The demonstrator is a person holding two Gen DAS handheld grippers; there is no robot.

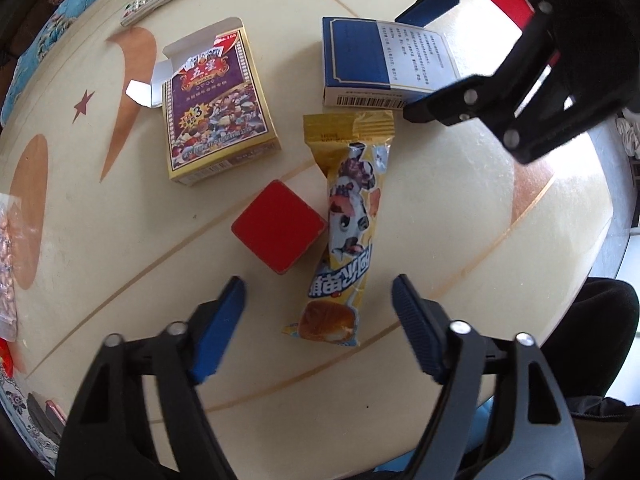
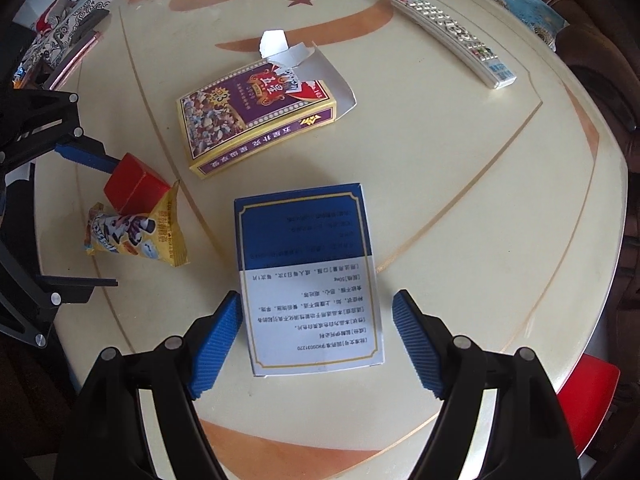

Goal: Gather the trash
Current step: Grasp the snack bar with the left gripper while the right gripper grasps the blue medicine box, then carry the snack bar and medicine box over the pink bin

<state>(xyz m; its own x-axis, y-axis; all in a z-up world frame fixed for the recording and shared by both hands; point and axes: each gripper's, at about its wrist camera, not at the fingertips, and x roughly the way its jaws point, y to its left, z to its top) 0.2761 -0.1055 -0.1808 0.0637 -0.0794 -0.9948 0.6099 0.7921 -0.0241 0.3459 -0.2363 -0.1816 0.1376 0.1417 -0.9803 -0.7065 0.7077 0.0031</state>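
Hovering over the cream bench (image 1: 460,208), the left tool (image 1: 318,320) points down with its blue pads spread, released; the yellow snack wrapper (image 1: 344,232) lies between them at lower centre of its view, untouched. A red block (image 1: 278,226) touches the wrapper's left edge. The right tool (image 2: 318,338) is likewise released, its pads either side of the near end of a blue-and-white box (image 2: 312,276) at centre frame, not pressing it. Above that, an opened purple card box (image 2: 256,120) lies flat. A remote control (image 2: 452,40) rests at upper right.
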